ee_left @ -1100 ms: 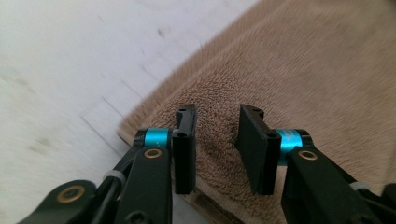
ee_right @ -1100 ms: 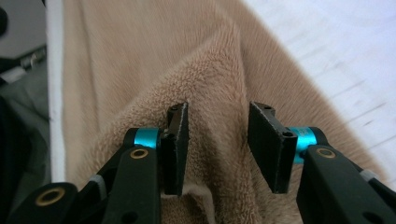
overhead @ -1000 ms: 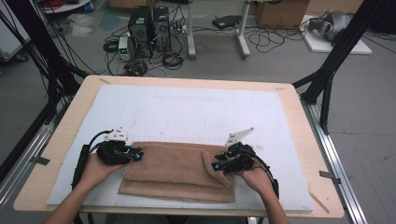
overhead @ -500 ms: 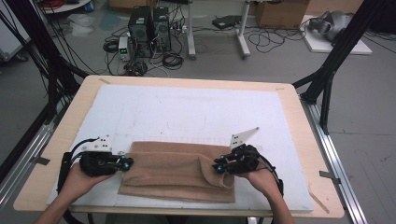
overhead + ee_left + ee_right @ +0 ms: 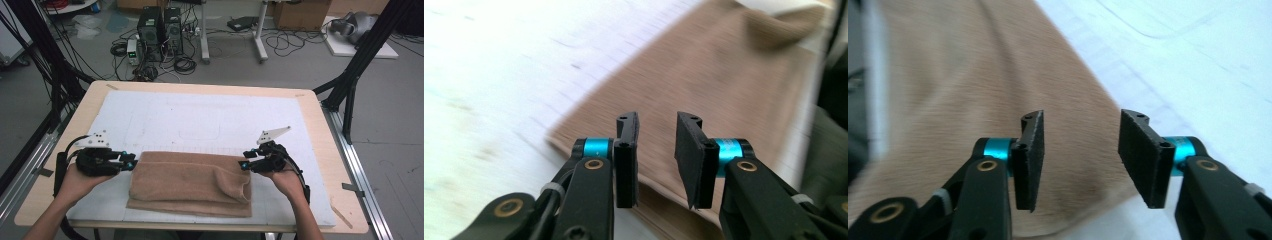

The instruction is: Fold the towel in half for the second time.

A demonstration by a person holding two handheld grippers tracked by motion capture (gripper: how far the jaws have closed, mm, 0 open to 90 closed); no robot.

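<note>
High view shows the brown towel [image 5: 192, 182] folded into a long strip near the front edge of the white mat [image 5: 200, 120], lying much as it did half a second ago, though its right end now folds down in a soft hump. The left gripper [image 5: 131, 163] has drawn a little further toward the left, its tips just at the towel's left end; the right gripper [image 5: 243, 164] sits at the right end, hardly shifted. A second ago both were closer in, over the cloth.

Left gripper view has the jaws narrowly parted with nothing between them, the towel's edge lying just beyond. Right gripper view has the jaws set wider apart, also empty, above the towel's corner and the mat.

No brand, label or writing can be read anywhere.

The mat covers a pale wooden table [image 5: 320, 125] with faint pencilled outlines on it. Behind, on a grey floor, stand computer towers [image 5: 160, 22] amid tangled cables, with black frame legs [image 5: 360, 55] at both sides.
</note>
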